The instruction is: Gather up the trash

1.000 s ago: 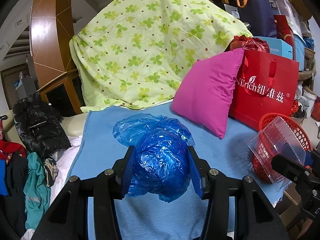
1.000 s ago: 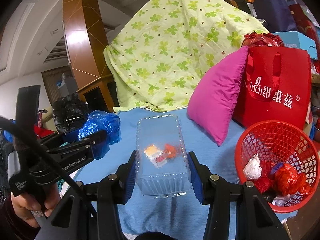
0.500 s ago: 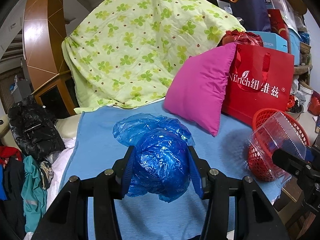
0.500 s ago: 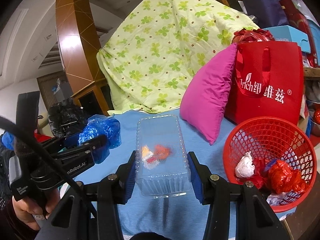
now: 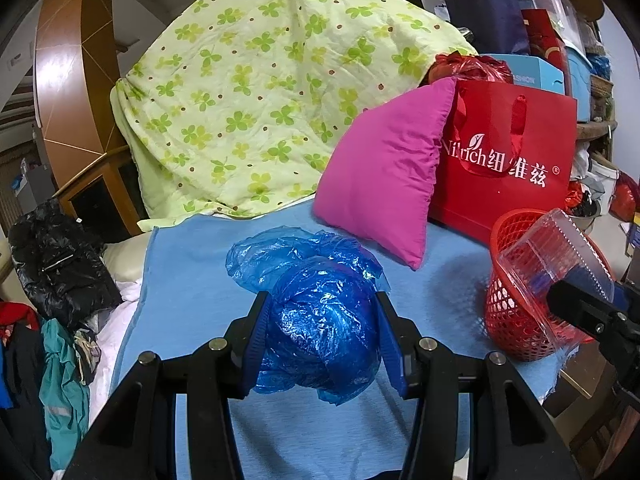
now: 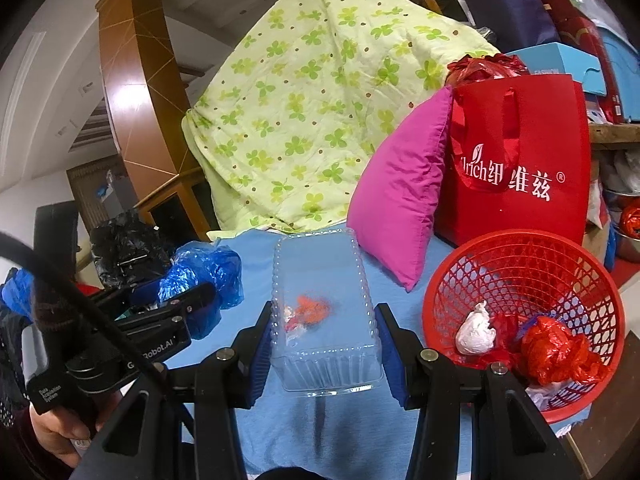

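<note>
a: closest to us, the left gripper point(image 5: 320, 340) is clamped on a crumpled blue plastic bag point(image 5: 320, 320), pads pressed into both sides, held up over the blue cloth point(image 5: 192, 272).

b: and the right gripper point(image 6: 324, 340) is pinching a clear plastic clamshell box point(image 6: 322, 320) by its long walls, with orange and white scraps inside. both loads are off the surface.

a: the red mesh basket point(image 6: 520, 264) sits at the cloth's right edge, just beside the box. it already holds a white wad point(image 6: 476, 332) and red crumpled plastic point(image 6: 556, 352).

b: so we judge the step is carrying both pieces to the basket. we'd bring the box in first, since it's nearer, get it fully above the rim before letting go, and tip it so it doesn't bridge the opening.

a: the bag is light and springy. we should lower it well inside before we release, or it may cling to a pad or drift out. and the basket stands near the cloth's edge, so we shouldn't knock it.

b: further back, a pink pillow point(image 5: 384, 176) leans on a red gift bag point(image 5: 508, 168). its white print reads "rich" after cut-off letters, then chinese characters and a registered mark.

a: the left gripper's body shows "robot.ai" and a small "data acquisition system" label. behind all that, the green clover quilt point(image 5: 260, 92).
</note>
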A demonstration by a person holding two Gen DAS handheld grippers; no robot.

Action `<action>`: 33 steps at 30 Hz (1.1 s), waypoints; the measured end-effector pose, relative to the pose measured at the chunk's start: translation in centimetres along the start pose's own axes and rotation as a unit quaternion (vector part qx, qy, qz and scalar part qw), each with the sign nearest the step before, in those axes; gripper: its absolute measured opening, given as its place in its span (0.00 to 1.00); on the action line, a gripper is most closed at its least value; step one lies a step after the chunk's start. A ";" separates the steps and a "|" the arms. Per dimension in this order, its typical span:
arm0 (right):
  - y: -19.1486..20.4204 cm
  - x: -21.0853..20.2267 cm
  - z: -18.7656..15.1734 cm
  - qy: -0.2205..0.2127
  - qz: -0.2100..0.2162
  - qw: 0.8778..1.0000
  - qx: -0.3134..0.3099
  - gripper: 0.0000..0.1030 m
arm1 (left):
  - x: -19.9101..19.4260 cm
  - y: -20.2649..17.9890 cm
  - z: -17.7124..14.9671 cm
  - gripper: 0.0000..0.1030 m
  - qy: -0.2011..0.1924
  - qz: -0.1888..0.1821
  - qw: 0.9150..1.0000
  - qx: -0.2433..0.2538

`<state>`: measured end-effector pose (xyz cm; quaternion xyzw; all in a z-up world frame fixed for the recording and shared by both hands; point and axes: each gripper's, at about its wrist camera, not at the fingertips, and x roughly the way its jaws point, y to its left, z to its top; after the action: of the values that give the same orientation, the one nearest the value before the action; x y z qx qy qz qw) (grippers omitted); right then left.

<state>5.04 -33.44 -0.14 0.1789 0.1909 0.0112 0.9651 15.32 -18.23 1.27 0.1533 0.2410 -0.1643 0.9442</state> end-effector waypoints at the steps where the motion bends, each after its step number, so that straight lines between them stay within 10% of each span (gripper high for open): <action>1: -0.1 -0.1 0.0 -0.001 -0.001 1.000 0.001 0.49 | 0.0 -0.2 0.0 0.51 0.000 0.000 1.000 0.001; 33: -4.7 -2.4 0.0 -0.021 -0.028 0.998 0.054 0.49 | -0.2 -3.9 0.4 0.51 0.001 -0.019 0.999 0.037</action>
<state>2.57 -38.03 -0.86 0.2260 0.1762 -0.0301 0.9576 13.85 -21.81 0.82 0.1833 0.2385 -0.1907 0.9344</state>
